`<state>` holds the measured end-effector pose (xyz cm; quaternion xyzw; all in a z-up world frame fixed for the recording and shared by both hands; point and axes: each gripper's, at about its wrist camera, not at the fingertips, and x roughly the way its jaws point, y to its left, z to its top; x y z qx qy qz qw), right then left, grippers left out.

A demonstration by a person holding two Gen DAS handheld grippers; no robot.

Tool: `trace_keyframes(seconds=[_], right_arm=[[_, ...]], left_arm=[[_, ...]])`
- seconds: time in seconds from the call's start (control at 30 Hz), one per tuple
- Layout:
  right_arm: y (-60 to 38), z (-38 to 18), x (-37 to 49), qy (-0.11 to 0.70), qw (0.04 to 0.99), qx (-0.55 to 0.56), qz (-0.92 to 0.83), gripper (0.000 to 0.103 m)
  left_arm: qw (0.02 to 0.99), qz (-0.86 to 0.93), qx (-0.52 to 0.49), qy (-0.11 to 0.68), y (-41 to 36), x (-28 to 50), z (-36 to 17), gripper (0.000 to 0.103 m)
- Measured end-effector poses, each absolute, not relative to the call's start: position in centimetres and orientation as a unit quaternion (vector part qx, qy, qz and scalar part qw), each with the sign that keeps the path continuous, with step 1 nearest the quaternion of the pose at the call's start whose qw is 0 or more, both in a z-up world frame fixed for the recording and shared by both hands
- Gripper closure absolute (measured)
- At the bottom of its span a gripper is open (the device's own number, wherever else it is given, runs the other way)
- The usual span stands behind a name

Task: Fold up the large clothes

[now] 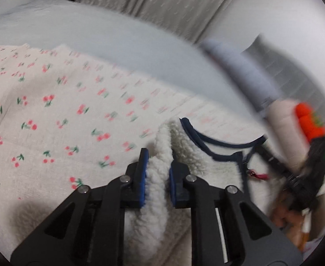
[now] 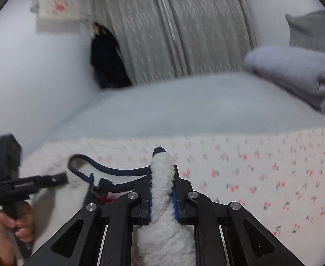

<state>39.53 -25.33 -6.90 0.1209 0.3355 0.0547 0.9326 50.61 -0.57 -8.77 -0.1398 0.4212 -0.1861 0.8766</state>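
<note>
A white fleece garment (image 1: 220, 166) with navy trim and a red zipper pull lies on a cherry-print cloth (image 1: 51, 115) spread over the bed. In the left wrist view my left gripper (image 1: 158, 166) is shut on a thick fold of the fleece, blue pads pressing both sides. In the right wrist view my right gripper (image 2: 162, 177) pinches another ridge of the same fleece garment (image 2: 162, 221), which stands up between the pads. Each gripper shows in the other's view: the right gripper (image 1: 304, 168) at the right edge, the left gripper (image 2: 29, 184) at the lower left, held by a hand (image 2: 18, 223).
A pale blue sheet (image 2: 184, 108) covers the bed beyond the cherry-print cloth (image 2: 273, 177). Grey curtains (image 2: 184, 33) hang behind. A dark garment (image 2: 107, 55) hangs by the wall corner. A folded grey-blue blanket (image 2: 295, 73) lies at the far right.
</note>
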Motion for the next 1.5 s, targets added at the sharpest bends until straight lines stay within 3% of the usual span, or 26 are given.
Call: trace_keyframes(seconds=[0.1,0.23,0.37,0.43,0.67,0.83,0.93,0.97,1.17,1.43,1.5], right_arm=[[-27.9,-10.4,42.8,0.413,0.886,0.208,0.046,0.093],[-27.9,-10.0,42.6,0.403,0.888,0.218,0.044,0.092],[-28.8,-8.6,40.7,0.379,0.901,0.204,0.050,0.065],[-28.4,-6.9,39.6,0.355,0.916,0.181,0.051,0.059],[-23.3,-2.6,37.4,0.348,0.931,0.053,0.095,0.059],[-20.4,-5.7,38.4,0.410,0.906,0.003,0.106,0.059],[-21.3,-8.5,39.1,0.423,0.903,-0.014,0.072,0.071],[-22.1,-9.3,39.4,0.427,0.902,-0.020,0.058,0.079],[-24.1,-10.1,41.1,0.428,0.901,0.034,0.063,0.083],[-26.3,-10.2,42.7,0.423,0.895,0.121,0.069,0.084],[-27.0,-10.4,42.9,0.426,0.891,0.143,0.061,0.080]], left_arm=[[0.885,-0.161,-0.103,0.426,-1.6,50.9,-8.9,0.083],[0.886,-0.160,-0.104,0.422,-2.1,50.8,-8.6,0.082],[0.903,-0.153,-0.109,0.387,-1.3,49.4,-6.8,0.071],[0.912,-0.148,-0.100,0.369,-0.5,48.4,-5.5,0.071],[0.920,-0.217,-0.052,0.323,-2.2,45.5,-1.7,0.071],[0.902,-0.214,0.029,0.375,-5.7,46.7,-6.0,0.074],[0.889,-0.197,0.005,0.413,-4.9,48.8,-7.8,0.081],[0.890,-0.190,-0.011,0.414,-4.4,49.4,-7.7,0.081],[0.892,-0.181,-0.008,0.415,-4.7,49.9,-7.9,0.081],[0.869,-0.229,-0.137,0.418,-1.5,51.1,-8.7,0.083],[0.862,-0.238,-0.162,0.418,-1.1,51.1,-8.8,0.083]])
